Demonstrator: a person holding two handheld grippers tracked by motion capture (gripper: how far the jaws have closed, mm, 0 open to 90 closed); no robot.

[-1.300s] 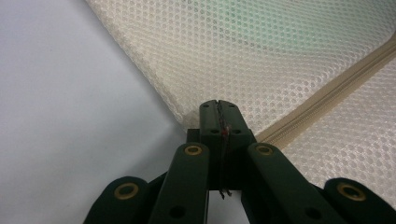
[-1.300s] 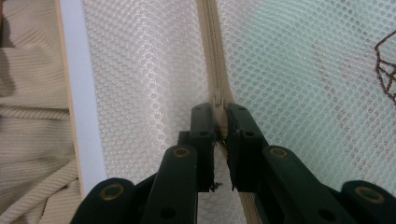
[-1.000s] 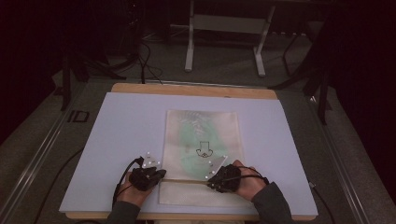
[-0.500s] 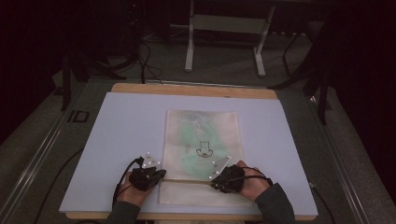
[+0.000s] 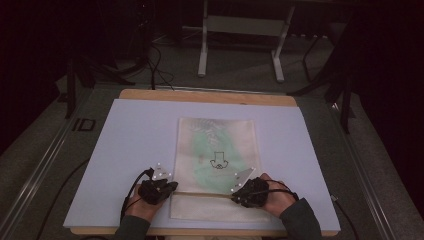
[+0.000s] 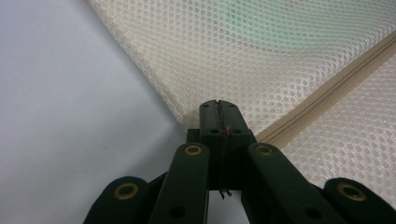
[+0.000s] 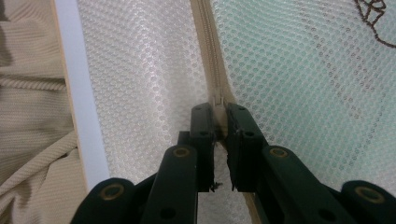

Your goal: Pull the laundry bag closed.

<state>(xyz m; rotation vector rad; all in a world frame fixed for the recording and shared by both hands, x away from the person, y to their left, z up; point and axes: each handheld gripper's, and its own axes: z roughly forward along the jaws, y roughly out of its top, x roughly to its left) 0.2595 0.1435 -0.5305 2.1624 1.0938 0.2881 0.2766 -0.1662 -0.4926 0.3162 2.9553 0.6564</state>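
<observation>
A cream mesh bag (image 5: 216, 132) lies flat in the middle of the pale blue mat (image 5: 135, 145), with a green garment (image 5: 205, 155) showing through it. A beige zipper (image 5: 205, 193) crosses the bag near its front end. My left gripper (image 5: 173, 187) is at the bag's left edge, and in the left gripper view it (image 6: 218, 106) is shut on the mesh edge (image 6: 187, 109) beside the zipper's end (image 6: 327, 95). My right gripper (image 5: 235, 194) points left along the zipper; in the right gripper view it (image 7: 217, 112) is shut on the zipper pull (image 7: 217, 99).
The mat covers a wooden table (image 5: 200, 95), whose front edge (image 7: 77, 93) lies close beside the bag. Beige knitted clothing (image 7: 28, 102) of the person lies just past that edge. A metal stand (image 5: 240, 30) and cables (image 5: 155, 65) are on the floor beyond the table.
My right gripper has crept slightly to the right along the zipper line. The left gripper and the bag have stayed where they were.
</observation>
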